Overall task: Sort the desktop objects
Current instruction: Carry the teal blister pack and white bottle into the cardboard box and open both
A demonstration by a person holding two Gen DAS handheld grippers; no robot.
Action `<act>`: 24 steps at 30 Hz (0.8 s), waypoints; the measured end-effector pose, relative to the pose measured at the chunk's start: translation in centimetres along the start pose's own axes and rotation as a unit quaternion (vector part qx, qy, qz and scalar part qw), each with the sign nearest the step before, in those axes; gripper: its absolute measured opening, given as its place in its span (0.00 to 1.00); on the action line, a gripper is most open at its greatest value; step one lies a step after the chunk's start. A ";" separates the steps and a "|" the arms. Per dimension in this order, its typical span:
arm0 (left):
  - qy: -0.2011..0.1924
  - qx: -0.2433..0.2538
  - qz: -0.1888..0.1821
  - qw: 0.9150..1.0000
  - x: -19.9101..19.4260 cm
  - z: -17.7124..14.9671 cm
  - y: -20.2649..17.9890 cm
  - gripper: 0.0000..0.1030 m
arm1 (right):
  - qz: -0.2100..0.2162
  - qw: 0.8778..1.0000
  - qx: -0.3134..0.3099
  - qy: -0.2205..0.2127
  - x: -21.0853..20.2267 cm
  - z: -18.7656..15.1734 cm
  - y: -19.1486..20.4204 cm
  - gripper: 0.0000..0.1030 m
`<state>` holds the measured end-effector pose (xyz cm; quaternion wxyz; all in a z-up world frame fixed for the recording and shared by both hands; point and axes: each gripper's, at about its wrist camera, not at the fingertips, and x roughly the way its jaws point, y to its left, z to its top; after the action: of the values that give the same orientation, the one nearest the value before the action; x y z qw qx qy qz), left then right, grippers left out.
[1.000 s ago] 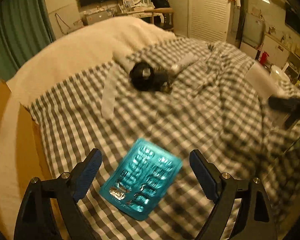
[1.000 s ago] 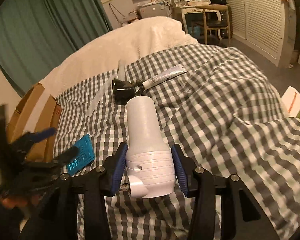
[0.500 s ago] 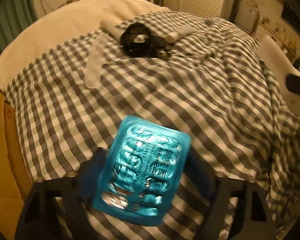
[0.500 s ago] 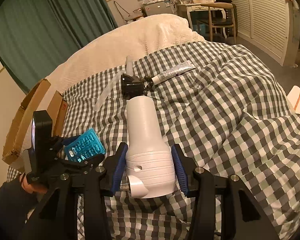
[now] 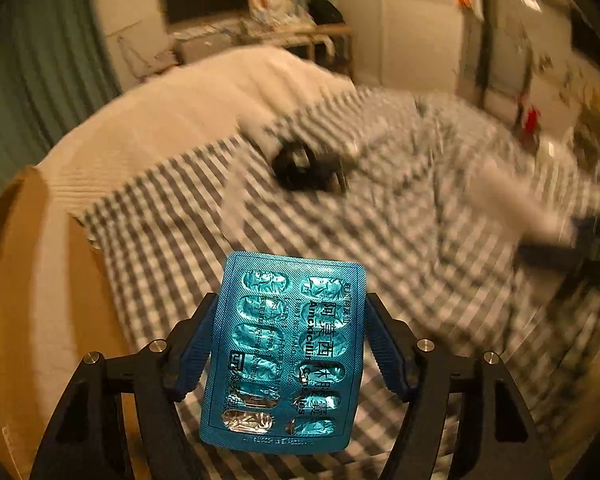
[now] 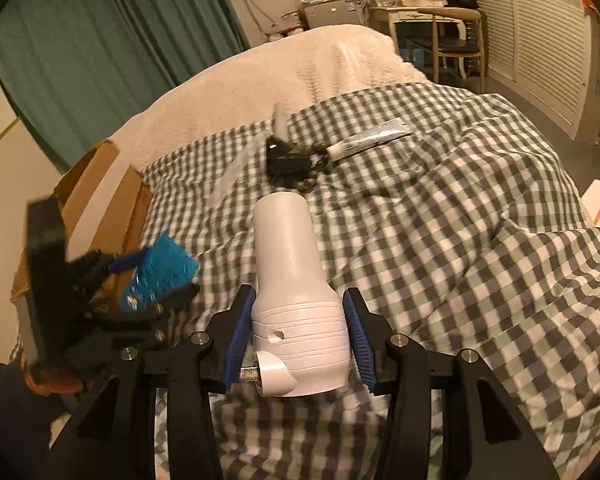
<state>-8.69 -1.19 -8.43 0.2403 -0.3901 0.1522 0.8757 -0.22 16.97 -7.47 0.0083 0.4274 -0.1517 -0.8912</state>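
My left gripper (image 5: 288, 344) is shut on a teal blister pack of capsules (image 5: 286, 352) and holds it above the checked bedspread (image 5: 400, 240). The pack (image 6: 160, 276) and the left gripper (image 6: 148, 280) also show in the right wrist view, beside a cardboard box (image 6: 100, 196). My right gripper (image 6: 298, 336) is shut on a white plastic bottle-shaped device (image 6: 292, 280), held above the bed. A black object with beads (image 6: 288, 160), a white tube (image 6: 364, 142) and a clear plastic strip (image 6: 236, 168) lie further back on the bedspread.
The open cardboard box (image 5: 24, 280) stands at the bed's left side. A cream blanket (image 6: 284, 76) covers the far end of the bed. A desk and wooden chair (image 6: 448, 36) stand beyond it. Green curtains (image 6: 100, 48) hang at the left.
My left gripper closed on the blister pack and lifted it off the bedspread, moving toward the cardboard box. My right gripper has kept hold of the white device, almost still.
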 end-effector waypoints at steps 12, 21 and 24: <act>-0.073 -0.138 0.020 0.987 -11.4 3.4 10.8 0.70 | 0.050 0.992 -0.110 -0.031 -4.9 2.2 11.3 0.43; -0.057 -0.167 0.096 0.980 -13.0 3.7 20.4 0.70 | 0.119 0.977 -0.175 -0.022 -2.7 3.7 23.6 0.43; -0.048 -0.183 0.115 0.975 -12.3 2.7 22.9 0.70 | 0.143 0.974 -0.177 -0.012 -1.1 3.9 26.7 0.43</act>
<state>-15.55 -22.83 4.48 0.0692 -0.3650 0.0214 0.9282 -5.58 -7.30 3.10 0.2095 0.3822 -0.0513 -0.8985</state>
